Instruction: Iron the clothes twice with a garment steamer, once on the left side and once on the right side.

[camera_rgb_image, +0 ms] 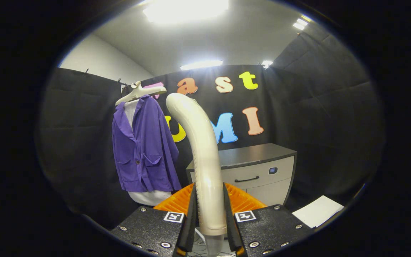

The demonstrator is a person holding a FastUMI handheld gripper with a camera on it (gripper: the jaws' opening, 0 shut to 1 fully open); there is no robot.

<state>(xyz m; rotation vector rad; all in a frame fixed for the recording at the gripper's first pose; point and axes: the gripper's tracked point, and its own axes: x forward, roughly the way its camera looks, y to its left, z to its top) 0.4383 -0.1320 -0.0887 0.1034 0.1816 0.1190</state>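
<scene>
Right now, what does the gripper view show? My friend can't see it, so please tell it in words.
The tool is shut on the white garment steamer handle, which curves up between its fingers. Beyond, to one side, a purple jacket hangs on a white hanger against the black booth wall, and a grey cabinet stands behind the steamer.

A grey cabinet [252, 167] stands against the wall; a white sheet [318, 210] lies to its right; ceiling lights [186, 9] glow overhead.
</scene>
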